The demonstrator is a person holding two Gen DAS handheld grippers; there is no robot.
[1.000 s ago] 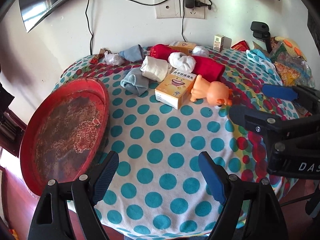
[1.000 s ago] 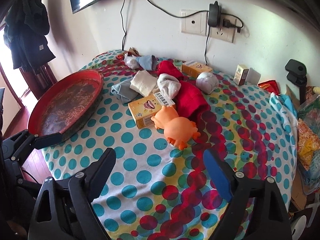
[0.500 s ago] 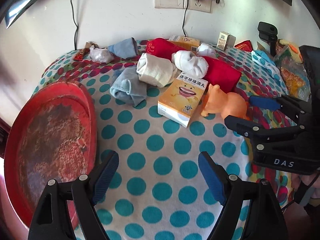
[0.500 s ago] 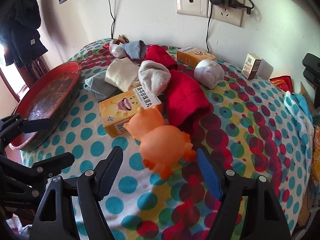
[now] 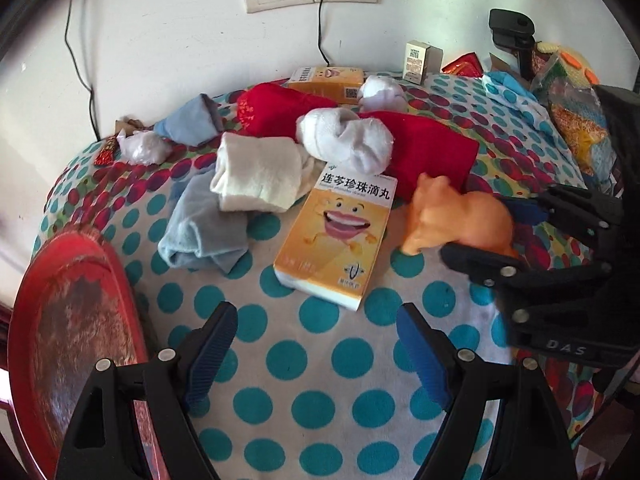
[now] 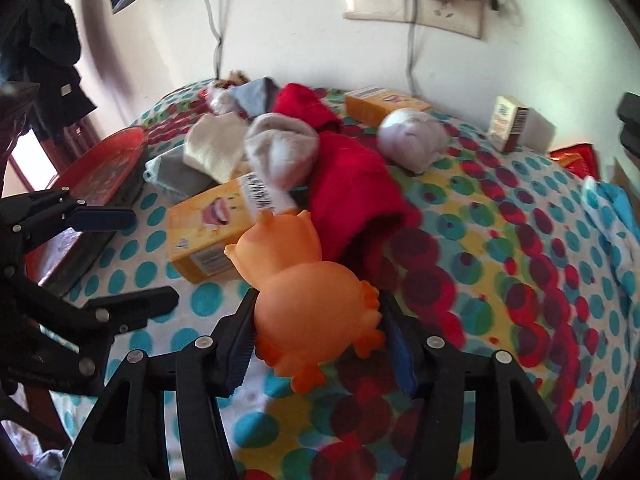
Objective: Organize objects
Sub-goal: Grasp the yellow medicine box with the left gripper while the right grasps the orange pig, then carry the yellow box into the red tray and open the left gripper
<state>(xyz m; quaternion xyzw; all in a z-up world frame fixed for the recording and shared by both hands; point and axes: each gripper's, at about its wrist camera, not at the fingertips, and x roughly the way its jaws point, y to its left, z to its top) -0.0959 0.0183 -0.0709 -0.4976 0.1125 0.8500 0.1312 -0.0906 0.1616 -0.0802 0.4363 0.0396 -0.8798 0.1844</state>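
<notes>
An orange rubber animal toy [image 6: 304, 280] lies on the dotted tablecloth [image 5: 320, 360] beside a yellow medicine box [image 6: 208, 232]. My right gripper [image 6: 320, 336] straddles the toy's body; its jaws are closing and both pads touch the toy's sides. In the left wrist view the same toy [image 5: 460, 216] sits between the right gripper's [image 5: 488, 236] fingers at the right. My left gripper [image 5: 316, 356] hangs open over bare cloth just in front of the yellow box [image 5: 340, 236], with nothing between its fingers.
A round red tray [image 5: 76, 320] sits at the table's left edge. Behind the box lie rolled socks: white [image 5: 348, 140], cream [image 5: 260, 172], blue-grey [image 5: 204, 228], and red cloth [image 5: 424, 156]. A second yellow box [image 5: 328, 80] and a small carton [image 5: 418, 60] stand by the wall.
My right gripper came forward and down over the orange toy and its jaws narrowed onto it. My left gripper moved toward the yellow box, staying open.
</notes>
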